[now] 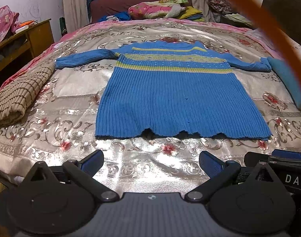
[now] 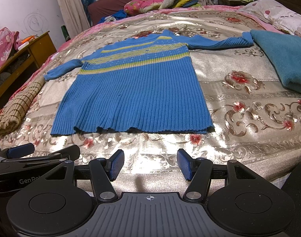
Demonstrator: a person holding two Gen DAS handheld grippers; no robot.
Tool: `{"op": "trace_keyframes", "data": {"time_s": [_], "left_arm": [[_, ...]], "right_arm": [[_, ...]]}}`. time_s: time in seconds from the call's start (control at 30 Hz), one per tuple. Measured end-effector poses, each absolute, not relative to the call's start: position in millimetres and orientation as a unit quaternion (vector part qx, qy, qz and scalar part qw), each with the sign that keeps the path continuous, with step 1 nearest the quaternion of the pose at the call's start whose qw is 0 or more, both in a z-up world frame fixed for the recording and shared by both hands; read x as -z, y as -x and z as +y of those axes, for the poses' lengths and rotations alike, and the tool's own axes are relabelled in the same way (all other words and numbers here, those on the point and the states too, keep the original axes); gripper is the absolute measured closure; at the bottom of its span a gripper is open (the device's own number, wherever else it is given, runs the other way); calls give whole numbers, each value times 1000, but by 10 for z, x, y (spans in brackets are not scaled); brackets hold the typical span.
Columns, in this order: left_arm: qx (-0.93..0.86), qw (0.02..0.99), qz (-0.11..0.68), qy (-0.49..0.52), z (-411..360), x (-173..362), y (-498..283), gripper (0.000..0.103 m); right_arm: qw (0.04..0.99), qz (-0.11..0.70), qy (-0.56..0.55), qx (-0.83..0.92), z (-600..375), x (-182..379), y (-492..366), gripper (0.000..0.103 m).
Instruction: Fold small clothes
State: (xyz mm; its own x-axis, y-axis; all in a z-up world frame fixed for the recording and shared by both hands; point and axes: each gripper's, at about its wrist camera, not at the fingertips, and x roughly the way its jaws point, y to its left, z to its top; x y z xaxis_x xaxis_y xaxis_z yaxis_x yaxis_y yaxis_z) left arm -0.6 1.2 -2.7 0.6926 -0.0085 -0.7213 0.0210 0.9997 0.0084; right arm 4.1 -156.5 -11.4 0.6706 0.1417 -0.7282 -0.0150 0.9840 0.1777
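Observation:
A blue ribbed sweater (image 1: 170,96) with yellow stripes lies flat on the bed, both sleeves spread out, hem toward me. It also shows in the right wrist view (image 2: 134,96). My left gripper (image 1: 151,163) is open and empty, just short of the hem. My right gripper (image 2: 150,166) is open and empty, also just before the hem, to the right of the left one. The right gripper's side shows at the left view's right edge (image 1: 284,158); the left gripper shows at the right view's left edge (image 2: 22,152).
The bed has a shiny floral cover (image 1: 75,90). A folded brown checked cloth (image 1: 18,96) lies left of the sweater, a folded teal cloth (image 2: 284,59) to the right. Pillows and clothes pile at the headboard (image 1: 156,9). A wooden nightstand (image 1: 32,37) stands at the left. An orange strap (image 1: 268,31) crosses the left view.

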Motion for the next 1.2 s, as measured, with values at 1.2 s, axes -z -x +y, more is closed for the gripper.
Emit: {"op": "trace_keyframes", "data": {"time_s": [1.2], "left_arm": [[2,915,403,-6,7,58,-22,0]], "right_arm": [[910,404,-78,-45,-1559,119,-38,44]]}}
